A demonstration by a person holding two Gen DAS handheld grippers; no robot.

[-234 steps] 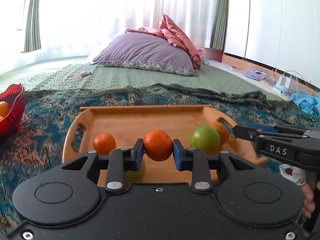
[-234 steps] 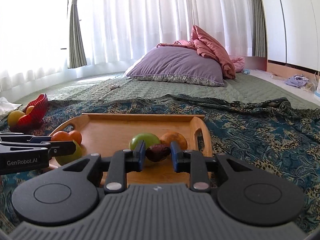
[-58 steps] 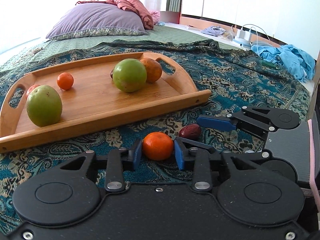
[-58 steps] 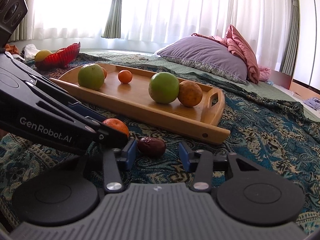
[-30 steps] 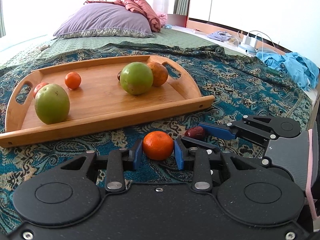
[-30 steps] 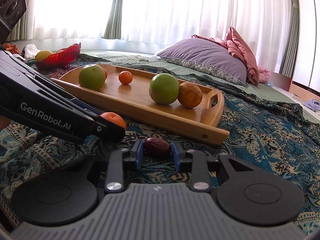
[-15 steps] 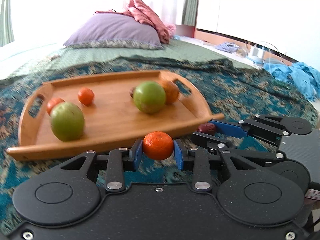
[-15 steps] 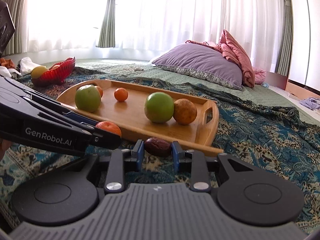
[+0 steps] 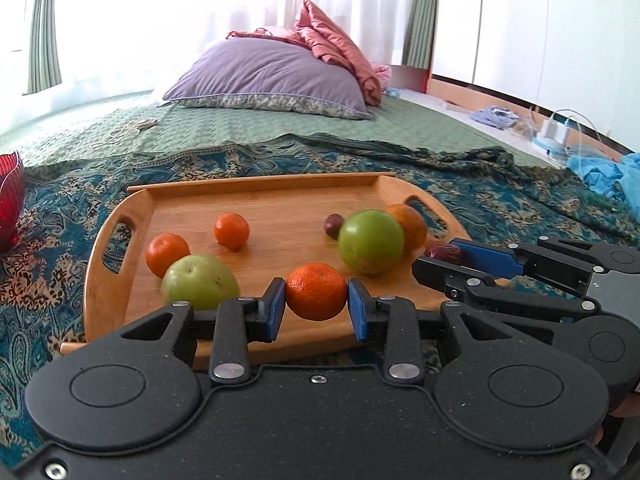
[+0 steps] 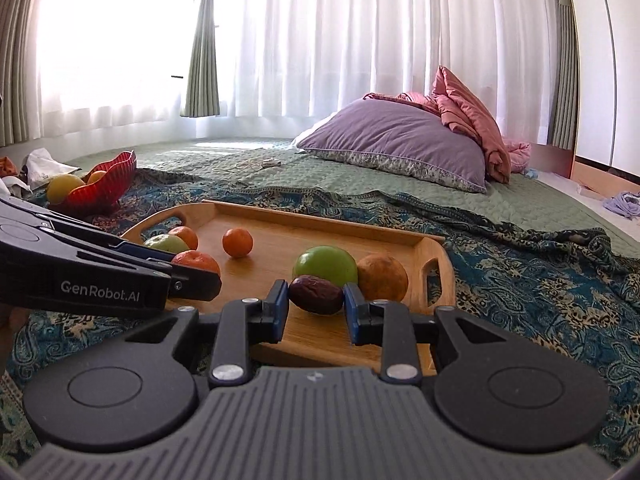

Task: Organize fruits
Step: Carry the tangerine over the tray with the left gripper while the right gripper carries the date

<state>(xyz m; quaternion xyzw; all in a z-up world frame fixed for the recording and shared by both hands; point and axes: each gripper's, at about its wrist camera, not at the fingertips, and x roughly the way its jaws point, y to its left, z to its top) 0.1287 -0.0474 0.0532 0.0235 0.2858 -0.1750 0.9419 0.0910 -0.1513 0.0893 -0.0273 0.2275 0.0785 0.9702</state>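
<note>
My left gripper (image 9: 316,306) is shut on a small orange mandarin (image 9: 316,296), held above the near edge of the wooden tray (image 9: 280,200). My right gripper (image 10: 316,306) is shut on a dark brown date (image 10: 316,294), over the tray's near right part; from the left wrist view the right gripper (image 9: 440,258) sits at the right with the date (image 9: 442,252). On the tray lie two green apples (image 9: 370,240) (image 9: 200,282), two mandarins (image 9: 231,230) (image 9: 167,248), an orange fruit (image 9: 408,226) and another dark date (image 9: 334,224).
A red bowl (image 10: 100,188) holding yellow fruit stands at the far left on the patterned teal cloth (image 10: 540,280). A purple pillow (image 10: 400,148) and pink blanket lie behind. Blue clothes (image 9: 608,172) and a charger are at the right, by the wall.
Both grippers rose from the cloth with their fruit and moved toward the tray; the mandarin and the date now hang over its near edge.
</note>
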